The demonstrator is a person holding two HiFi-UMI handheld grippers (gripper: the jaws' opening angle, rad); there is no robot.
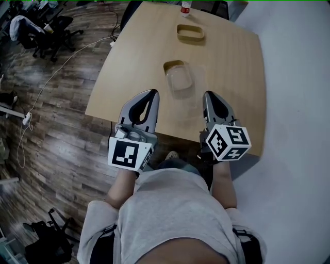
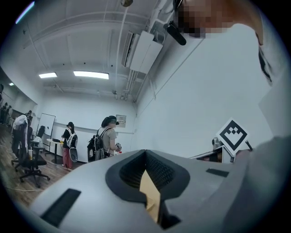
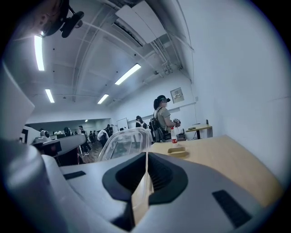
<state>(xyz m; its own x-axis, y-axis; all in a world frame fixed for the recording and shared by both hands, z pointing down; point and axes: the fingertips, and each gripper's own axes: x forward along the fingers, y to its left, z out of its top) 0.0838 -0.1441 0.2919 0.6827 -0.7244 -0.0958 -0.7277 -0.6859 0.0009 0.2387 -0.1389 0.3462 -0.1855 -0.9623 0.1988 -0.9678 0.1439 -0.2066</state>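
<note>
Two sets of jaws are pressed together, empty: left hand-held gripper (image 1: 149,94) and right hand-held gripper (image 1: 210,95) cross the table's (image 1: 242,77) near edge, with a clear container (image 1: 181,78) just ahead.

Two grippers showed: the left gripper (image 1: 151,94) and the right gripper (image 1: 209,95). There was one wooden table (image 1: 232,77). On it lay one clear plastic container (image 1: 181,80), two tan trays, namely the far tray (image 1: 190,32) and the near tray (image 1: 172,65), and one red-labelled bottle (image 1: 185,7).
</note>
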